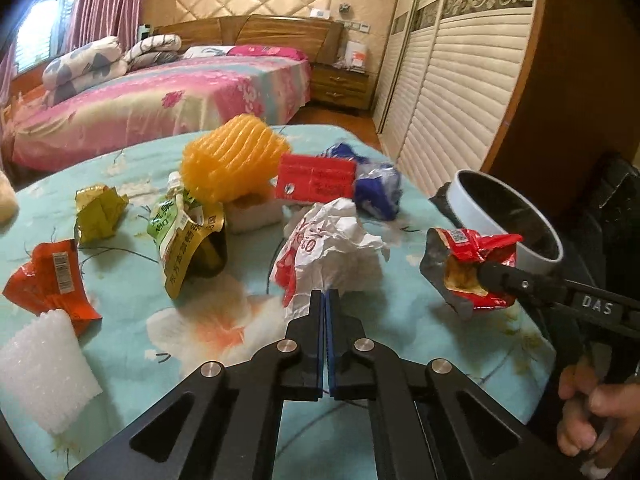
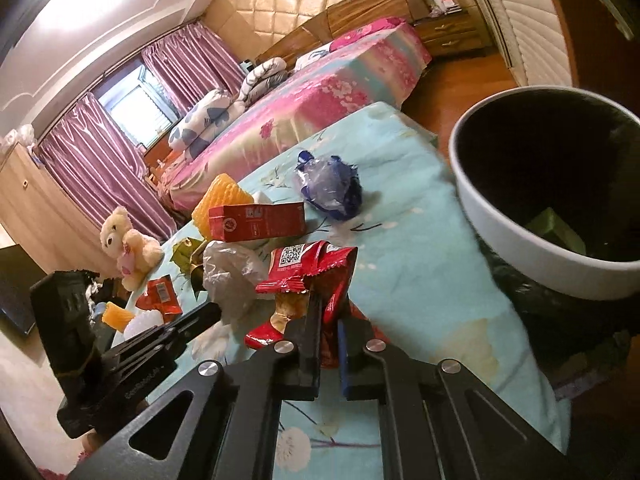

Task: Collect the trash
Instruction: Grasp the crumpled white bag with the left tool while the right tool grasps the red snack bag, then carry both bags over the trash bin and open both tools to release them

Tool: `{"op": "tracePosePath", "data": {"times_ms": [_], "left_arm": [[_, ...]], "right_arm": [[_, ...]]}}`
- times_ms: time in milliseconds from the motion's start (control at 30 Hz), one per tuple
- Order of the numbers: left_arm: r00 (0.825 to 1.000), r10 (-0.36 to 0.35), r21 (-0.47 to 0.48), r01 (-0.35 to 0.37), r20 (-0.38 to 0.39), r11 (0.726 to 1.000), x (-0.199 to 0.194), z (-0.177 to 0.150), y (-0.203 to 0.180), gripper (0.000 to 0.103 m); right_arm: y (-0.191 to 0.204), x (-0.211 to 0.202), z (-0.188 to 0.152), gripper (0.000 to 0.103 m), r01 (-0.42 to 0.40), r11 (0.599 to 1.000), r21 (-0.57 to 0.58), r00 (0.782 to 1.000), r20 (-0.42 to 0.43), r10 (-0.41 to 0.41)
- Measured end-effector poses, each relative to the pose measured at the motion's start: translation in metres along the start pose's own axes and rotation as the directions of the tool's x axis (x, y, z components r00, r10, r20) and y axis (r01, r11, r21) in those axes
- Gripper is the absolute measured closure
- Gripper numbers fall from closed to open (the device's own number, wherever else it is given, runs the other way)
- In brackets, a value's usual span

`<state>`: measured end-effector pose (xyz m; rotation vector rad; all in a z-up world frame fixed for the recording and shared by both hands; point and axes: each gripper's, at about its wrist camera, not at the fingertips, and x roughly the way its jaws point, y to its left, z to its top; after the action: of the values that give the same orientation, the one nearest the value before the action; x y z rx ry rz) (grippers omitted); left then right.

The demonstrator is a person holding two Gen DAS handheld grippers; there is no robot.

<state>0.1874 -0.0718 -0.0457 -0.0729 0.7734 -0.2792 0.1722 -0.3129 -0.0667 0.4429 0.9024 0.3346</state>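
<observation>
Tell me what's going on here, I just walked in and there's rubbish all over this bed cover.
A person is clearing litter off the blue floral bed cover with a hand-held gripper in each hand. The right gripper has its jaws shut on a red snack wrapper, held up off the cover near the white bin. The left gripper has its jaws shut on the edge of a crumpled white wrapper. A yellow foam net, a red box and other wrappers lie uncollected.

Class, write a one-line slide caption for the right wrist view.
Right gripper shut on a red wrapper beside the white bin.
</observation>
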Motion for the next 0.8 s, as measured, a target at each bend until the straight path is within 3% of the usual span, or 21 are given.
{"op": "tracePosePath", "data": {"times_ms": [300,500,533,567,600,633,667,800], "left_arm": [[0.996,-0.069,0.046,0.066,0.048,0.997,-0.024,-0.002,-0.02,0.103],[0.999,-0.008,0.025,0.007,0.043,1.0,-0.023,-0.006,-0.017,0.1],[0.999,0.009,0.025,-0.01,0.041,1.0,-0.022,-0.007,-0.016,0.097],[0.999,0.038,0.018,-0.039,0.037,0.999,-0.021,-0.008,-0.013,0.083],[0.998,0.058,0.011,-0.058,0.038,0.998,-0.02,-0.009,-0.017,0.061],[0.996,0.073,0.004,-0.073,0.043,0.997,-0.019,-0.009,-0.015,0.052],[0.995,0.086,-0.001,-0.086,0.051,0.996,-0.018,-0.01,-0.015,0.047],[0.995,0.1,0.014,-0.1,0.001,0.995,0.006,-0.01,-0.021,0.049]], "right_arm": [[-0.012,-0.027,0.002,0.097,0.028,1.0,0.014,0.998,0.05,-0.029],[-0.019,-0.039,0.003,0.097,0.041,0.999,0.02,0.996,0.075,-0.043],[-0.02,-0.04,0.003,0.097,0.039,0.999,0.021,0.996,0.074,-0.04],[-0.021,-0.039,0.003,0.097,0.037,0.999,0.025,0.997,0.072,-0.038],[-0.022,-0.04,0.002,0.097,0.035,0.999,0.025,0.997,0.071,-0.036],[-0.023,-0.039,0.001,0.097,0.033,0.999,0.026,0.997,0.068,-0.035],[-0.023,-0.039,0.0,0.097,0.032,0.999,0.027,0.997,0.064,-0.033],[-0.027,-0.037,-0.002,0.097,0.023,0.999,0.034,0.998,0.055,-0.025]]}}
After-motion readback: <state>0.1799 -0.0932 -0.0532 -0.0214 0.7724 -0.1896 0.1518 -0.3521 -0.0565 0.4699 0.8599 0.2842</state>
